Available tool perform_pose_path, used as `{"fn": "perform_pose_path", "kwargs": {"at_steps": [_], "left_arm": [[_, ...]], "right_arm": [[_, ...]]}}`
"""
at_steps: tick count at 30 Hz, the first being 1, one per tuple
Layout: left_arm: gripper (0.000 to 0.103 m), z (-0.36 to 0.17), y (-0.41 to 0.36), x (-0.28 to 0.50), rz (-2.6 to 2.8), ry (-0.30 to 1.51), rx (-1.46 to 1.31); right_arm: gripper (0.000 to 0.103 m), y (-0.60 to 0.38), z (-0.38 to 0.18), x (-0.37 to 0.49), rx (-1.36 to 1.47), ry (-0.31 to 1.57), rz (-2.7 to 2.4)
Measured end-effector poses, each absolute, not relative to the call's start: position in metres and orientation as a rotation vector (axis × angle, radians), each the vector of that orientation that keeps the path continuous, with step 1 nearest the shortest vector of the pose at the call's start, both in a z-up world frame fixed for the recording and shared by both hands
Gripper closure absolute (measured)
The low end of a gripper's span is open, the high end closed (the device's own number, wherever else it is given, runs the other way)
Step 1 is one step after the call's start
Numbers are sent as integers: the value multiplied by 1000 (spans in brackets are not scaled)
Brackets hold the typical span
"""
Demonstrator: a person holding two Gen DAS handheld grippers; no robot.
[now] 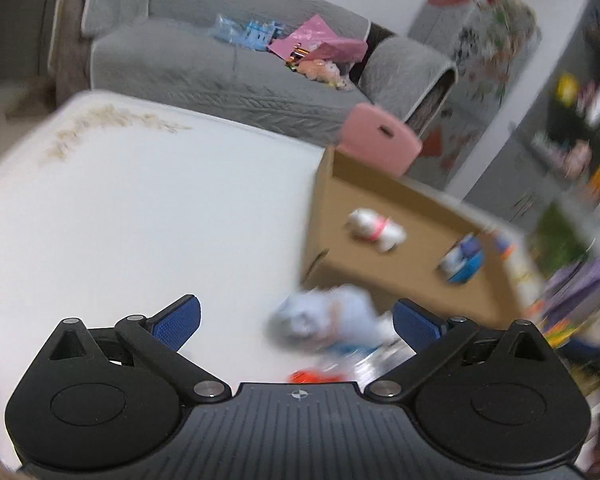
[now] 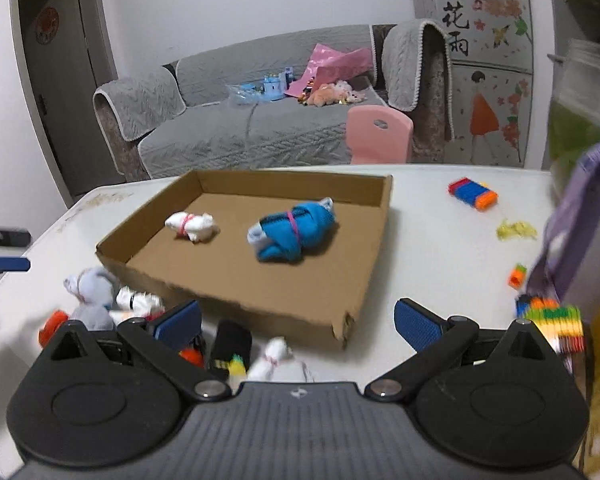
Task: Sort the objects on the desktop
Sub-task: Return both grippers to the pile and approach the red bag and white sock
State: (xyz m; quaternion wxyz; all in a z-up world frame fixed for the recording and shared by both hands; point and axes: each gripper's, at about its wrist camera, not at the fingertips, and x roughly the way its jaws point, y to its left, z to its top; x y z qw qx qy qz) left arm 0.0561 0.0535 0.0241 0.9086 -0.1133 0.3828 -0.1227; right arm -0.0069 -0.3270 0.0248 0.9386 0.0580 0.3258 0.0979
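- Shallow cardboard tray (image 2: 364,276), raw brown, ragged near corner; sits on the white table (image 2: 432,248).
- Inside it: white rolled sock bundle (image 2: 191,227) with a pink band, and a blue one (image 2: 292,232), soft knit, apart from each other.
- More bundles (image 2: 90,292) loose on the table just beside the tray's near-left wall.
- Left gripper (image 1: 296,320) and right gripper (image 2: 298,320): blue ribbed pads spread wide, nothing clamped.
- Grey quilted sofa (image 2: 236,128), pink plastic chair (image 2: 378,132) behind.
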Motion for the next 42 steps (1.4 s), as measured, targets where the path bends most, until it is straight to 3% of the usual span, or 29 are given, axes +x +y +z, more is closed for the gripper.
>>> {"fn": "perform_pose_path", "kwargs": {"at_steps": [9, 22, 34, 42], "left_arm": [[1, -21, 27, 29, -274, 837, -12], [0, -45, 4, 18, -244, 803, 202], [1, -49, -11, 32, -263, 774, 173], [4, -54, -12, 27, -267, 750, 124]], "right_arm": [[0, -331, 1, -30, 76, 650, 231], [0, -332, -24, -33, 44, 691, 232], [1, -333, -35, -23, 50, 736, 228], [33, -328, -40, -28, 22, 757, 223]]}}
